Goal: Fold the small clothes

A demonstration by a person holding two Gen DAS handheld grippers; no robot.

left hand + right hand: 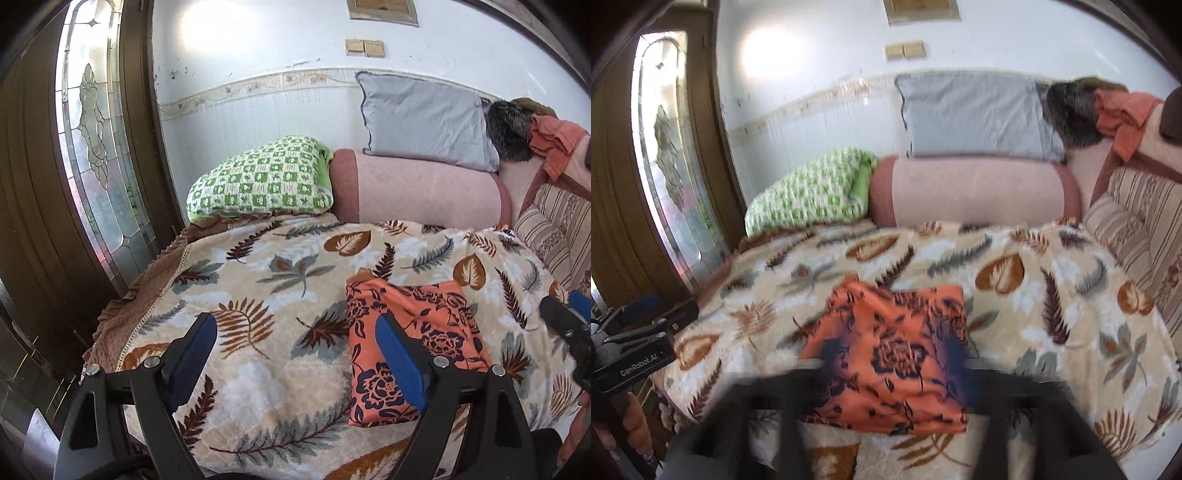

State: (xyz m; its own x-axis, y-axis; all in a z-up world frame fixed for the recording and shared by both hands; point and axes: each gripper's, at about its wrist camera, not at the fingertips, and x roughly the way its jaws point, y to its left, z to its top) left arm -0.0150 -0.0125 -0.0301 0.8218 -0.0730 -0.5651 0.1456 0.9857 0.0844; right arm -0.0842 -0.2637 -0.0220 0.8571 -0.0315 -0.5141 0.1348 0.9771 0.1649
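Both grippers (295, 343) (892, 365) agape (nothing held)

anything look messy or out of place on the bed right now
Little stands out. The orange floral garment lies folded on the leaf-print blanket, edges slightly uneven. An orange towel is bunched untidily in the far right corner.

The folded garment (410, 347) lies on the blanket (258, 280), which covers the bed. Behind the blanket, against the wall (258, 55), a bolster (424, 188) lies crosswise, with 1 patterned pillow (258, 184) just to its left and 1 plain pillow (424, 122) leaning on the wall above it. A pile of clothes (546, 136) sits right of that pillow. A striped cushion (554, 229) borders the blanket's right edge. The door (92, 147) stands left of the bed.
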